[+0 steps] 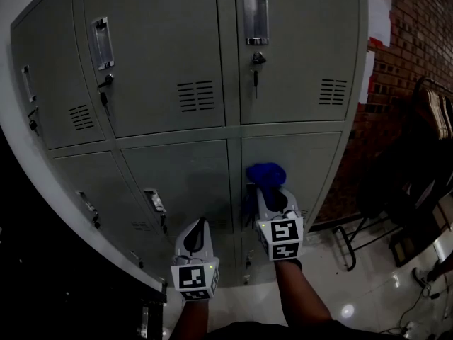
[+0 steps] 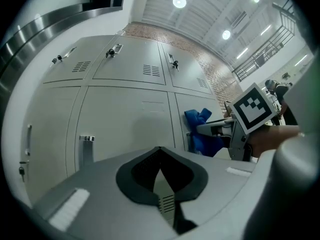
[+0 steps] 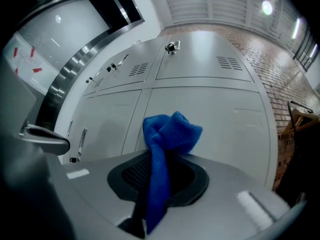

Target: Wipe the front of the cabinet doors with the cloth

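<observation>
Cloth clamped in right gripper: its own view shows this best.

Blue cloth, grey cabinet doors

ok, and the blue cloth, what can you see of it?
The cloth is bright blue and soft, with a nubby surface like microfibre. It is bunched rather than spread. A crumpled wad sticks out past the tip of the right gripper, whose jaws are shut on it, and a narrow tail runs back between them. The wad sits near the upper left corner of the lower right cabinet door, beside the seam. Contact with the door cannot be confirmed.
</observation>
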Tool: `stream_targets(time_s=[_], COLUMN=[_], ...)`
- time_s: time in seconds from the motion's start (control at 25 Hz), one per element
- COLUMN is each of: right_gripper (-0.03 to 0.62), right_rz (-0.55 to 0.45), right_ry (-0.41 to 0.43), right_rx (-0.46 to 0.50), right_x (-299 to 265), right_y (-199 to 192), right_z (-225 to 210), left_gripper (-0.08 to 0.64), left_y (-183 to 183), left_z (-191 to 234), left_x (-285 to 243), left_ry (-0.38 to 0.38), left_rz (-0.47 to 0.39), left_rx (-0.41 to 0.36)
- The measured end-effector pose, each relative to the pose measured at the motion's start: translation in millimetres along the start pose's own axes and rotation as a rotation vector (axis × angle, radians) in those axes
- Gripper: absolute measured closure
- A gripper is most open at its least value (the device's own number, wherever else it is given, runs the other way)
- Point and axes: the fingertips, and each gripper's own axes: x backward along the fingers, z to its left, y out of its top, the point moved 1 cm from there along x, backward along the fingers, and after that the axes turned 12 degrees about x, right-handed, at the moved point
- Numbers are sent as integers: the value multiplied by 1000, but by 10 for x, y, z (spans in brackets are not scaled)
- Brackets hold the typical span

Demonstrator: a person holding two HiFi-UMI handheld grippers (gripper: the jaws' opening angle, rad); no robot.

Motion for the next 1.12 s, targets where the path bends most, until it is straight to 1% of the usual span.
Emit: stream_targets(time_s=[0.32, 0.68, 0.96, 1.12], right_gripper=[523, 523, 523, 523], right_rz=[41, 107, 131, 132], right_ry=[-70, -175, -219, -217], right_rx=[5, -1, 7, 9], right_x=[178, 419, 537, 551], right_y=[-251, -617, -790, -801], right_z=[-585, -1312, -1646, -1667], left_gripper=[543, 543, 543, 543], left_y=[-126, -220, -275, -310], left_z=[-404, -818, -1001, -1038], left_x=[-210, -376, -419, -414], left_ry=[-51, -92, -102, -98], left_rz=[18, 21, 23, 27], left_rx=[8, 15, 23, 28])
